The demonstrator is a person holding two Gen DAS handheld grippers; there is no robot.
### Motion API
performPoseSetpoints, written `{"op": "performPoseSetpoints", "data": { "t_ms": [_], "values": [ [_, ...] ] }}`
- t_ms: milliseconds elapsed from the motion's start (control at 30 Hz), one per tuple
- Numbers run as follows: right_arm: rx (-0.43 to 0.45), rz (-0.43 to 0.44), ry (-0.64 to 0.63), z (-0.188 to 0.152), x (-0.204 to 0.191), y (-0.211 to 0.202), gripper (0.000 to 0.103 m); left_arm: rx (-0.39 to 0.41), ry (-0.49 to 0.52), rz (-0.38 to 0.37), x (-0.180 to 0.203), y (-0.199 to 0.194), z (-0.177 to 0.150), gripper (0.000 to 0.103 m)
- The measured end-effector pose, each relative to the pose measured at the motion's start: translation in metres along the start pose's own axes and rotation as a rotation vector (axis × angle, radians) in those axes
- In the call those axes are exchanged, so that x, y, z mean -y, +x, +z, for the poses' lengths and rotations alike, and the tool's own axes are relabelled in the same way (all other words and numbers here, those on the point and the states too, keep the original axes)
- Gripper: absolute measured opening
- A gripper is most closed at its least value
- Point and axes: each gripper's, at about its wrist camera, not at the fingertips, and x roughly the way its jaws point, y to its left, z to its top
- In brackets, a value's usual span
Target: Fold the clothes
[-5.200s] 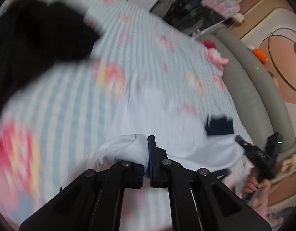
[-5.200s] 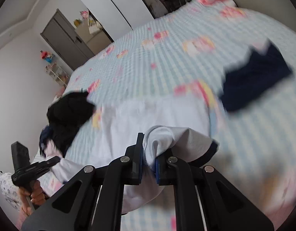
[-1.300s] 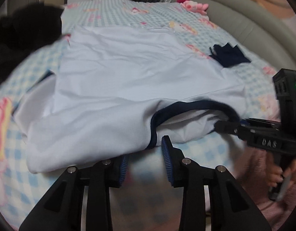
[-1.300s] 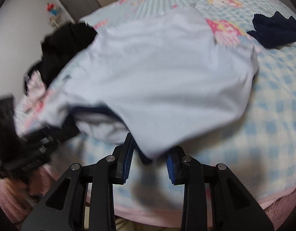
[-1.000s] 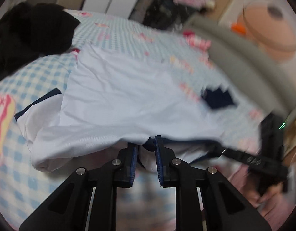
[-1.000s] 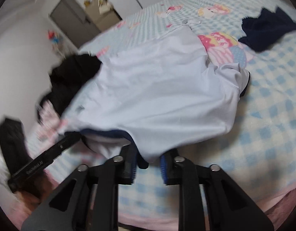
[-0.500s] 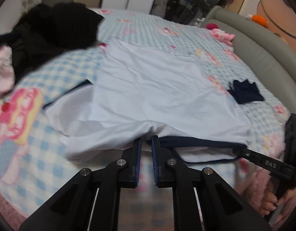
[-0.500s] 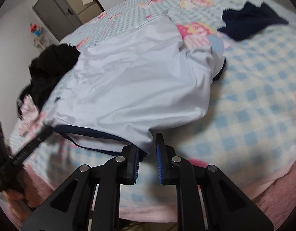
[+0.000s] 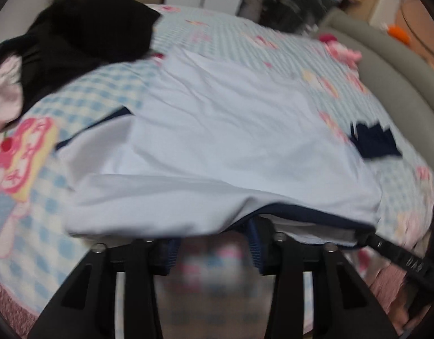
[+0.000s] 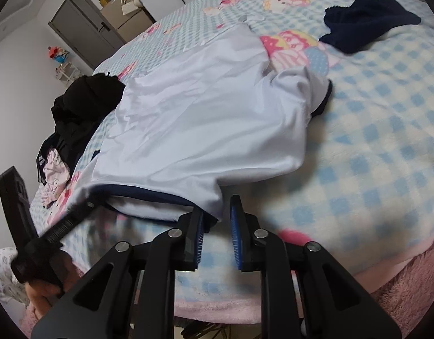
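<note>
Both tools, left tool (image 9: 214,250) and right tool (image 10: 215,233), sit spread apart just before the white shirt (image 10: 205,118), collar edge lying free, probably for smoothing.

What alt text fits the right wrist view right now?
The right gripper, jaws open, sits at the near edge of a white T-shirt spread on a blue checked blanket. A navy garment lies beyond.
</note>
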Motion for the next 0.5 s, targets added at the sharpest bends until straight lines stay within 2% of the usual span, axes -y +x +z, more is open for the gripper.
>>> {"op": "performPoseSetpoints", "data": {
  "t_ms": [67, 133, 167, 367, 500],
  "values": [
    [0.005, 0.001, 0.0, -0.001, 0.001, 0.0, 0.02, 0.008, -0.004, 0.021, -0.002, -0.012, -0.003, 0.011],
    [0.006, 0.01, -0.013, -0.003, -0.001, 0.0, 0.016, 0.004, -0.009, 0.016, -0.004, -0.022, -0.011, 0.004],
    [0.005, 0.015, -0.023, -0.004, -0.003, 0.0, 0.01, 0.0, -0.013, 0.009, -0.006, -0.027, -0.014, 0.001],
    [0.027, 0.007, -0.051, -0.01, -0.009, -0.011, 0.009, -0.016, -0.034, -0.038, -0.019, -0.047, -0.021, 0.001],
    [0.038, 0.001, -0.059, -0.014, -0.012, -0.018, 0.009, -0.075, 0.0, -0.066, -0.017, -0.033, -0.029, 0.002]
  ]
}}
